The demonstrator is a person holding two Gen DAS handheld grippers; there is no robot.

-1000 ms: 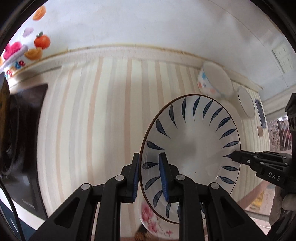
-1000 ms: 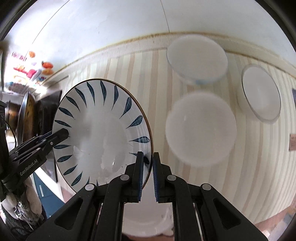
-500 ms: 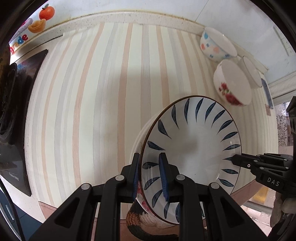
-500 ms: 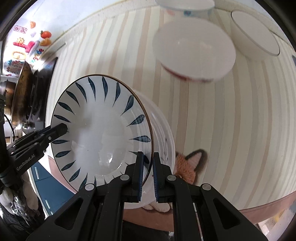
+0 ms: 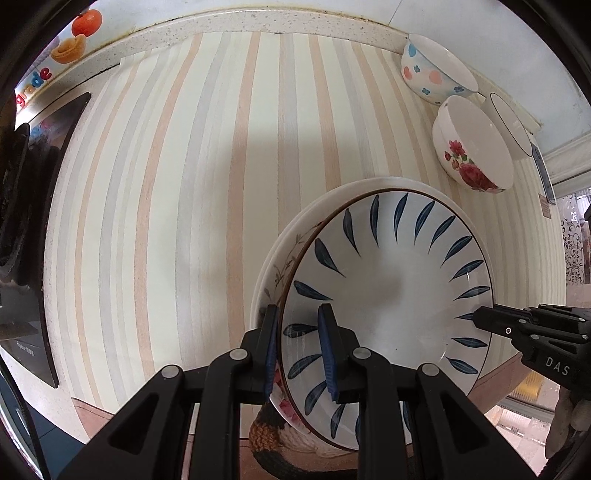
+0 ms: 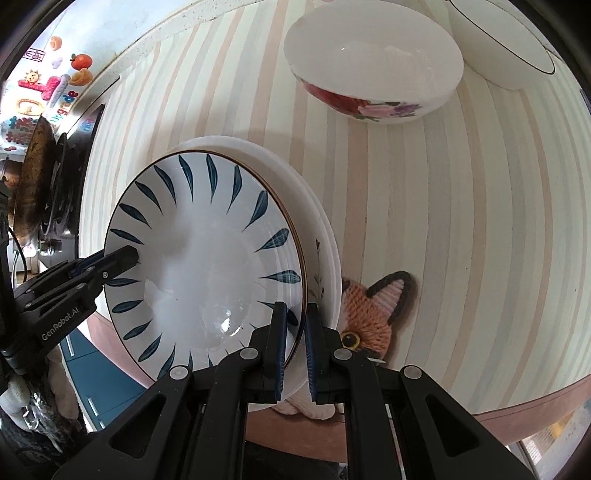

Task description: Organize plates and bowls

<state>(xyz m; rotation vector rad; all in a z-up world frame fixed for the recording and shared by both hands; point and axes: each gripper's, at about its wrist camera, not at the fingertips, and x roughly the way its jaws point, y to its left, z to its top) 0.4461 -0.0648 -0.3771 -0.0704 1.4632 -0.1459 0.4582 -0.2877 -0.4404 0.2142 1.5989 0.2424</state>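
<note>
looks like a home kitchen tbh: striped countertop (image 5: 207,177) against a tiled wall, a black stove (image 5: 33,206) with a worn pan (image 6: 31,184), fruit stickers (image 5: 79,33), and bowls (image 5: 471,147) and plates sitting out

The near plate (image 5: 388,295) is white with dark blue leaf strokes round a thin brown rim. The plate under it (image 5: 273,273) is white with pink flowers. The counter (image 5: 184,184) has cream, peach and grey stripes. Far right, one white bowl (image 5: 472,147) bears red roses, another (image 5: 432,70) pink and blue spots. The knitted fox (image 6: 369,314) is orange and black.
</note>
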